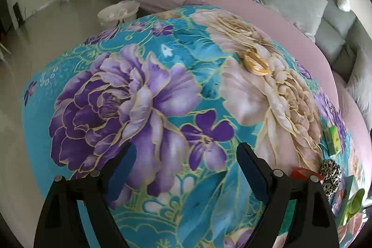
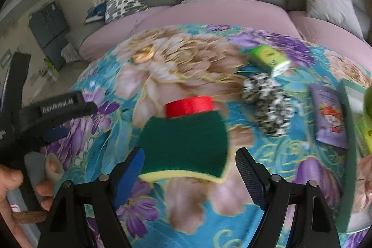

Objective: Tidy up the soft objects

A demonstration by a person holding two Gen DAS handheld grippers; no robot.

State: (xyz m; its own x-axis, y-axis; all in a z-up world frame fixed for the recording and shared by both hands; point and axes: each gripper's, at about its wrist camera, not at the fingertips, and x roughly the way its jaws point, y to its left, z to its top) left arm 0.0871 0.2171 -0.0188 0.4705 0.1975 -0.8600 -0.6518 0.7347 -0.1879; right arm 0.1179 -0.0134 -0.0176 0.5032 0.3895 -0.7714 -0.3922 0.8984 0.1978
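Note:
A green sponge with a yellow underside [image 2: 186, 145] lies on the floral blanket [image 2: 190, 206], between the fingers of my right gripper [image 2: 189, 166], which is open around it without pinching it. Behind the sponge is a red ribbon roll [image 2: 189, 105]. Two leopard-print scrunchies [image 2: 267, 104] lie to the right, with a green tissue pack [image 2: 267, 57] behind them. My left gripper [image 1: 186, 169] is open and empty above the blanket [image 1: 151, 97]; it also shows in the right wrist view [image 2: 58, 122] at the left.
A tape roll [image 1: 257, 63] [image 2: 144, 54] lies on the blanket. A purple packet [image 2: 330, 115] and a teal tray [image 2: 348, 131] with a lime-green object [image 2: 368, 117] sit at the right. A pink-covered sofa [image 2: 209, 13] with cushions lies behind. A small white round table [image 1: 118, 12] stands on the floor.

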